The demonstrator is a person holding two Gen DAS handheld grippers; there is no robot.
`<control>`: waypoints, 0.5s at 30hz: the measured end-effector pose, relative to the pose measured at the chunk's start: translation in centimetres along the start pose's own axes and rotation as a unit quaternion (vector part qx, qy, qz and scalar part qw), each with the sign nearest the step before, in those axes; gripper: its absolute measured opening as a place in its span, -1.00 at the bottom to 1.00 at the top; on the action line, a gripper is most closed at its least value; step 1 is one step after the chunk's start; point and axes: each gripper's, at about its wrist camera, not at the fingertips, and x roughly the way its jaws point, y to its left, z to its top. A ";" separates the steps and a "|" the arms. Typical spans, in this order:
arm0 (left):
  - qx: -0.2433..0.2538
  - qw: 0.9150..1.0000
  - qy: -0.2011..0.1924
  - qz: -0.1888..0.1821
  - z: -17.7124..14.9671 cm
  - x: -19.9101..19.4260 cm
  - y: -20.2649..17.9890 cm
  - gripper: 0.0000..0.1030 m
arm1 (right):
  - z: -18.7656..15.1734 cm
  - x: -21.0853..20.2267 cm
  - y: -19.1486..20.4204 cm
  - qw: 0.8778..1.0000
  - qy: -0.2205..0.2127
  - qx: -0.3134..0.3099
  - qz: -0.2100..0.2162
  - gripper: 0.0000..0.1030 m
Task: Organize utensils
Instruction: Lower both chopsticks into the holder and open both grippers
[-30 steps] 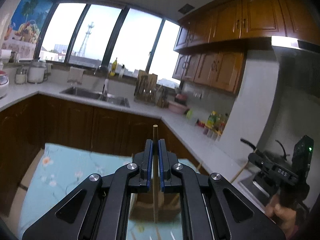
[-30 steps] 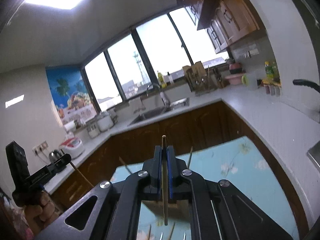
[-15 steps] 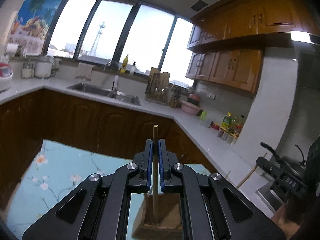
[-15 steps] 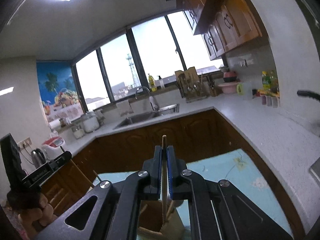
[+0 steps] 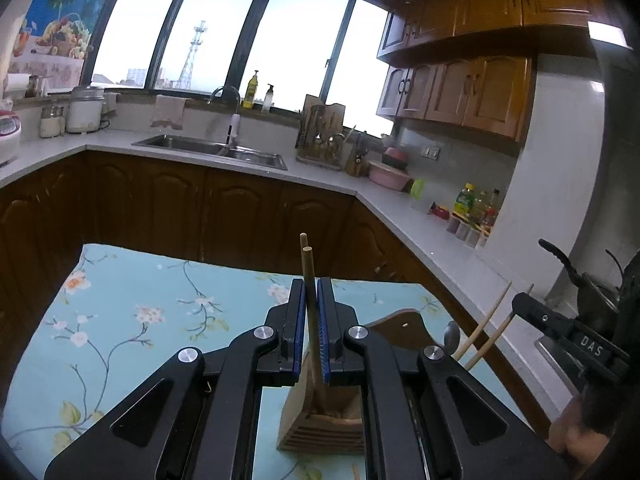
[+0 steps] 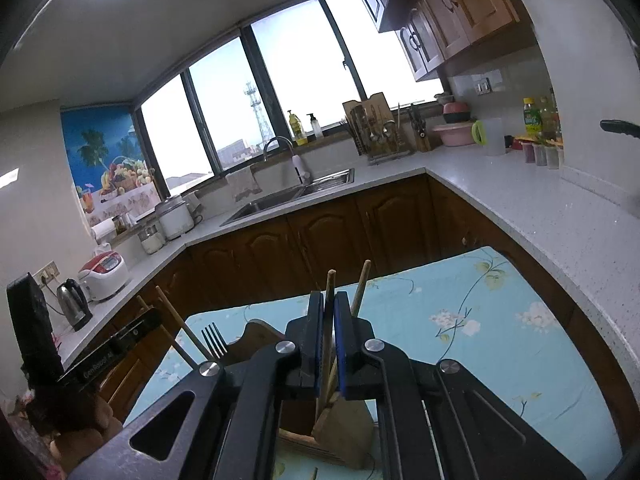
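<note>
Left hand-held gripper [image 5: 311, 296]: jaws nearly closed, clamped on one wooden chopstick [image 5: 309, 276] that stands almost upright between the blue pads, top end above them, lower end reaching down into the wooden utensil holder [image 5: 320, 428]. The holder stands on the table with the floral blue cloth [image 5: 132, 312], at its near middle. A second chopstick top shows just behind the held one; whether they touch cannot be told. To the right, a spoon bowl [image 5: 451, 334] and two more chopsticks [image 5: 486, 326] lean out of the holder. Right hand-held gripper [image 6: 329, 312]: jaws likewise narrow, gripping another chopstick [image 6: 329, 292], its lower end in the same holder [image 6: 340, 436], seen there with a fork [image 6: 214, 340] standing at its left side. Each gripper appears at the edge of the other's view, with a hand [image 6: 80, 436] below it.
</note>
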 end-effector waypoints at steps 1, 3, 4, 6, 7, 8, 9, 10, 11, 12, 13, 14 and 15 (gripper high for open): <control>-0.001 1.000 0.001 0.000 0.1 0.1 0.1 -0.90 | 0.0 0.0 0.1 1.000 0.001 -0.001 0.000 -0.90; 0.000 1.000 0.003 0.000 0.1 0.1 0.1 -0.89 | 0.0 0.1 0.1 1.000 0.003 -0.002 -0.001 -0.90; 0.001 1.000 0.004 0.000 0.1 0.1 0.1 -0.89 | 0.0 0.0 0.1 1.000 0.003 -0.001 0.000 -0.90; -0.001 1.000 0.005 0.000 0.1 0.1 0.1 -0.89 | 0.0 0.1 0.2 1.000 0.002 0.000 0.000 -0.90; -0.001 1.000 0.007 0.000 0.2 0.1 0.1 -0.89 | 0.0 0.1 0.2 1.000 0.002 0.000 -0.001 -0.90; -0.002 1.000 0.009 0.000 0.2 0.2 0.2 -0.89 | 0.0 0.1 0.2 1.000 0.003 0.000 -0.001 -0.90; -0.001 1.000 0.012 -0.001 0.3 0.2 0.3 -0.89 | 0.0 0.1 0.1 1.000 0.004 0.002 0.000 -0.89; -0.002 1.000 0.015 -0.002 0.3 0.1 0.3 -0.89 | 0.1 0.3 0.0 1.000 0.006 0.003 0.000 -0.88; -0.005 1.000 0.016 -0.003 0.4 0.0 0.4 -0.84 | 0.2 0.3 -0.1 1.000 0.008 0.004 0.002 -0.80; -0.007 1.000 0.017 -0.004 0.4 -0.1 0.5 -0.78 | 0.2 0.2 -0.2 1.000 0.008 0.008 0.006 -0.80; -0.011 1.000 0.015 -0.005 0.4 -0.5 0.6 -0.63 | 0.3 0.2 -0.4 1.000 0.008 0.012 0.010 -0.79; -0.013 1.000 0.011 -0.005 0.5 -0.8 0.7 -0.48 | 0.4 0.0 -0.5 1.000 0.007 0.014 0.012 -0.72; -0.015 1.000 0.007 -0.003 0.5 -1.2 0.7 -0.41 | 0.4 -0.3 -0.7 1.000 0.003 0.017 0.011 -0.50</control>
